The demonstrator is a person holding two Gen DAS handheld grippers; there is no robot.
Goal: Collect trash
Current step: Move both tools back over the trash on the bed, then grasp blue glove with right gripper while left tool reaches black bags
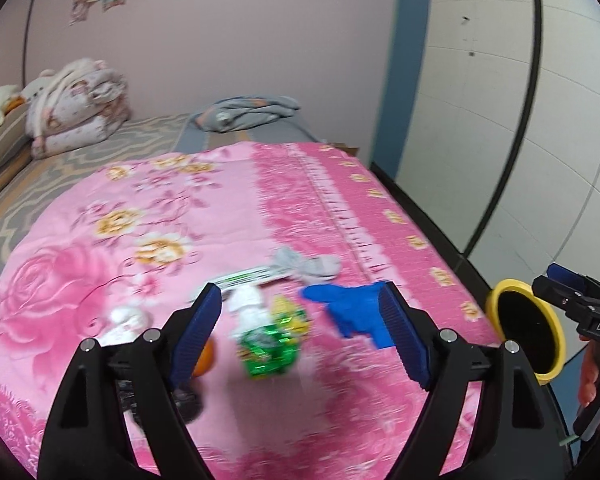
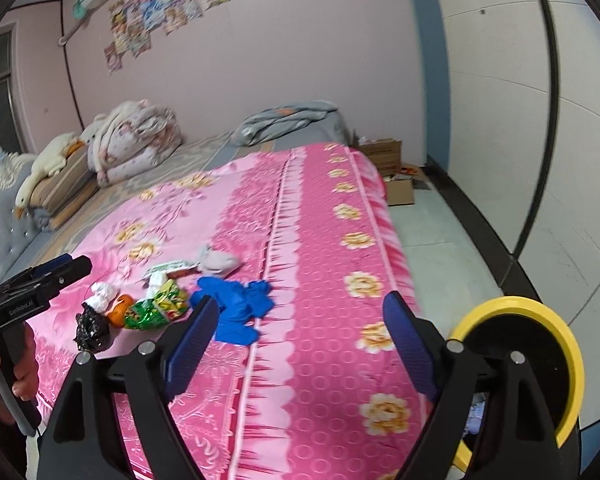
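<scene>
A small heap of trash lies on the pink floral blanket (image 1: 180,208): a green foil wrapper (image 1: 268,348), blue gloves (image 1: 352,312), a grey rag (image 1: 308,264), white crumpled tissue (image 1: 124,320), an orange (image 1: 206,360) and a black crumpled bag (image 2: 92,330). My left gripper (image 1: 300,292) hovers open over the wrapper, with nothing between its pads. My right gripper (image 2: 300,302) is open and empty above the blanket's edge, to the right of the blue gloves (image 2: 236,308). A yellow-rimmed bin (image 2: 512,304) with a black liner stands beside the bed at the right.
Folded quilts (image 2: 136,136) and a plush goose (image 2: 44,172) lie at the bed's far left, a grey blanket (image 2: 288,120) at the far end. Cardboard boxes (image 2: 388,160) sit on the floor beyond the bed. A white panelled wall (image 2: 520,120) runs along the right.
</scene>
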